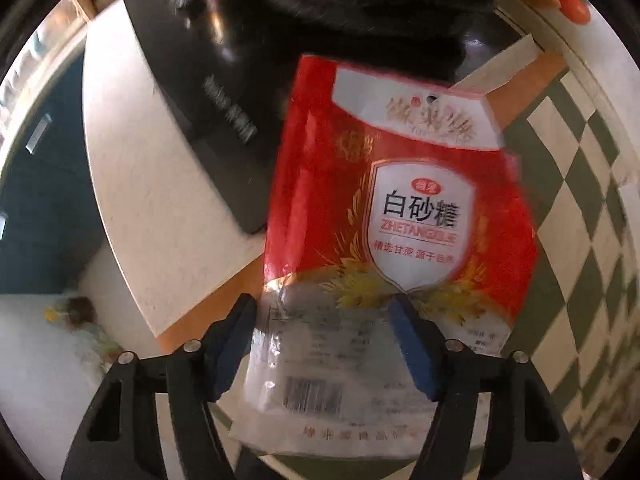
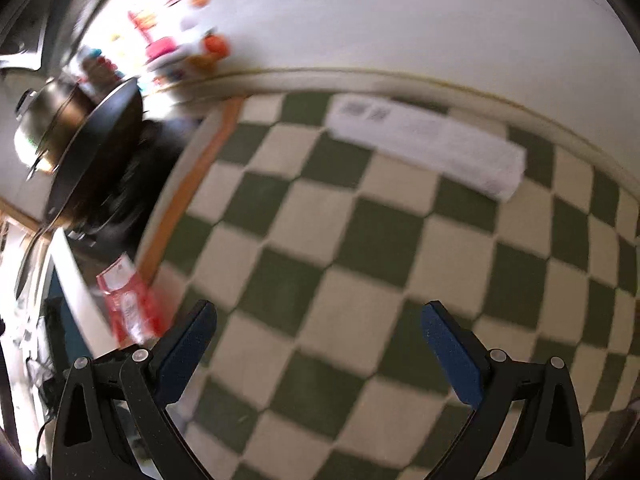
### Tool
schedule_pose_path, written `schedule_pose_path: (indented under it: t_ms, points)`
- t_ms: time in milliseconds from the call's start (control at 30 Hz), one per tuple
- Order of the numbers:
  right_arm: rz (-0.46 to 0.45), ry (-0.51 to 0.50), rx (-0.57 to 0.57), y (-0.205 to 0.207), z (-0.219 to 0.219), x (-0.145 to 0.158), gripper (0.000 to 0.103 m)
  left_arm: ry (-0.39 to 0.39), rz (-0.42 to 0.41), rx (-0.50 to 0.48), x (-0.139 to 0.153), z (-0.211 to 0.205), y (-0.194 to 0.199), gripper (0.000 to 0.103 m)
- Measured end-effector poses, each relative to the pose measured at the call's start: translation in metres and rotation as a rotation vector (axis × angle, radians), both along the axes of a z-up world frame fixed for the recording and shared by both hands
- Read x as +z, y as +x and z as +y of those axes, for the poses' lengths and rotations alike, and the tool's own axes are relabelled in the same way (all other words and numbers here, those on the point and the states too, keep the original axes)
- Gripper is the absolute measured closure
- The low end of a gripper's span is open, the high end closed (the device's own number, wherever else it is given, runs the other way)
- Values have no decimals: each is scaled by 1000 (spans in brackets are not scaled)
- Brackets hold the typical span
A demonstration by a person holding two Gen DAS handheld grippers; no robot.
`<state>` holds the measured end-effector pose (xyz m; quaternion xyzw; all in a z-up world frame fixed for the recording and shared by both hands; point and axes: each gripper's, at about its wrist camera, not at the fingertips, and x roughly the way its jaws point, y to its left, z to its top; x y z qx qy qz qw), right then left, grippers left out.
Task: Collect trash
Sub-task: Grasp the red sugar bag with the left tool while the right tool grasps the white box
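Observation:
A red and white sugar bag (image 1: 400,216) with Chinese print hangs between the fingers of my left gripper (image 1: 324,320), above the counter edge. The jaws stand apart with the bag's lower clear part between them; I cannot tell whether the pads press it. The same bag shows small and blurred at the left of the right wrist view (image 2: 128,304). My right gripper (image 2: 320,340) is open and empty over the green and cream checkered cloth (image 2: 360,260). A white flat wrapper (image 2: 432,140) lies on the cloth near the wall.
A black appliance (image 1: 224,112) stands on the white counter (image 1: 152,200). A black pan and a metal pot (image 2: 80,128) sit at the left. Orange and pink items (image 2: 200,48) stand by the white wall. The blue cabinet front (image 1: 44,184) lies below the counter.

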<state>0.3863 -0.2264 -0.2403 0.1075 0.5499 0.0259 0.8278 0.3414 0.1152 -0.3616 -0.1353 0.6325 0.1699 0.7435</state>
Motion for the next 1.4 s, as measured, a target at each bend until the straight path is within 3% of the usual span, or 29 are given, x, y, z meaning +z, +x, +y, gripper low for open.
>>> schedule_pose_path:
  t_ms: [33, 67, 133, 233, 467, 667, 733, 800, 900, 1067, 1200, 1300, 1367, 1400]
  points:
    - [-2, -10, -5, 8, -5, -1, 0, 26, -4, -18, 1, -10, 7, 61]
    - [1, -21, -11, 20, -13, -4, 0, 53, -2, -28, 2, -18, 12, 61]
    - [8, -53, -4, 40, -19, -9, 0, 67, -4, -70, 2, -38, 26, 79]
    - [11, -144, 35, 67, -21, -14, 0, 99, -13, -135, 4, -70, 49, 94]
    - [60, -367, 226, 134, -9, -37, 0, 77, -52, -203, 4, -130, 102, 103]
    - [142, -525, 353, 163, 6, -78, 0, 56, -97, -221, 17, -147, 122, 103]
    - [156, -502, 352, 167, 4, -81, 5, 51, -115, -222, 26, -147, 123, 103]
    - [122, -484, 347, 166, 2, -73, 28, 31, -138, -221, 36, -146, 120, 103]
    - [124, -337, 347, 160, 0, -60, 39, -38, -148, -201, 39, -136, 116, 102]
    - [195, -144, 385, 141, 22, -65, 46, -236, -68, -81, 6, -98, 114, 98]
    - [185, -105, 399, 123, 47, -67, 48, -373, -102, -21, -5, -80, 112, 96]
    - [168, -128, 423, 112, 66, -67, 50, -409, -111, -22, -4, -78, 114, 96]
    - [153, -153, 422, 105, 73, -63, 51, -392, -112, 11, 0, -71, 113, 88]
    - [153, -140, 413, 103, 72, -60, 51, -381, -114, 23, 3, -68, 111, 79]
